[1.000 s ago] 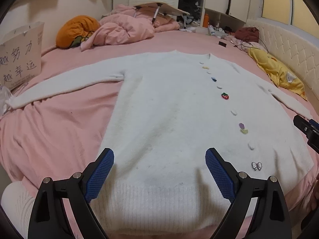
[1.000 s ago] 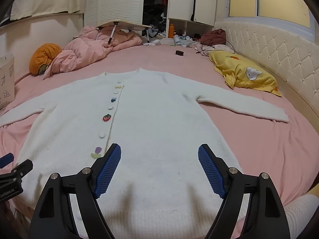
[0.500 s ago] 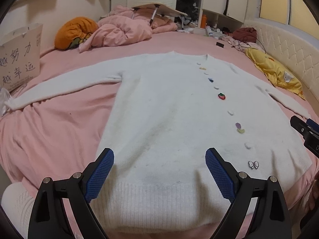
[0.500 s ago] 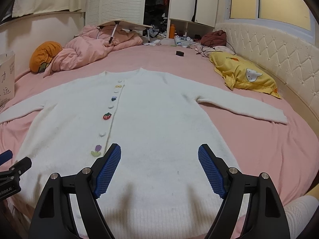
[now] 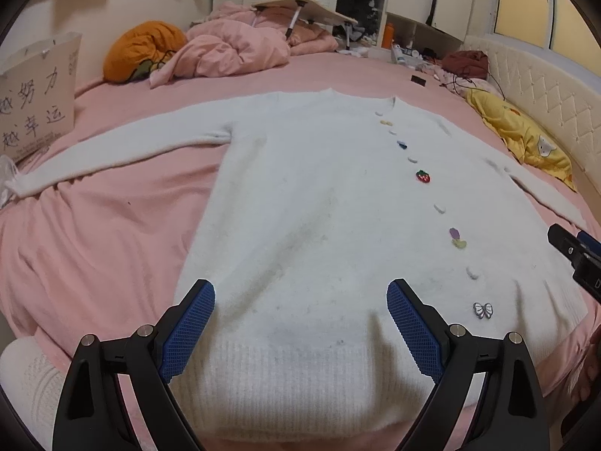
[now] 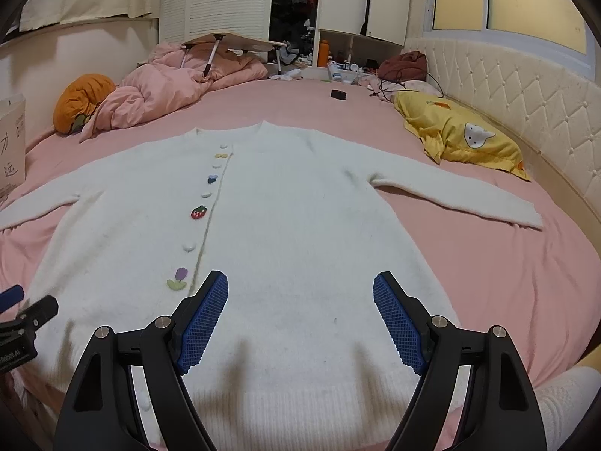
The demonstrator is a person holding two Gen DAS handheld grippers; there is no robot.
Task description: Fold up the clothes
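Cardigan [image 5: 319, 203], white: flat on pink bed [image 5: 94, 248], sleeves spread, unchanged over the last second. Left tool [image 5: 300, 332] and right tool [image 6: 300, 319]: apart, empty, above hem. Folding not begun.

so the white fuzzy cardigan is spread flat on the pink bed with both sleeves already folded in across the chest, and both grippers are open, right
Not quite: the white fuzzy cardigan lies flat on the pink bed, but both sleeves stretch straight out sideways, as both wrist views show. The left gripper and right gripper are open.

Bare pink sheet [image 6: 488, 263] flanks the cardigan [image 6: 285, 225]; yellow pillow [image 6: 462, 139] and crumpled duvet [image 6: 165, 90] crowd the far side.
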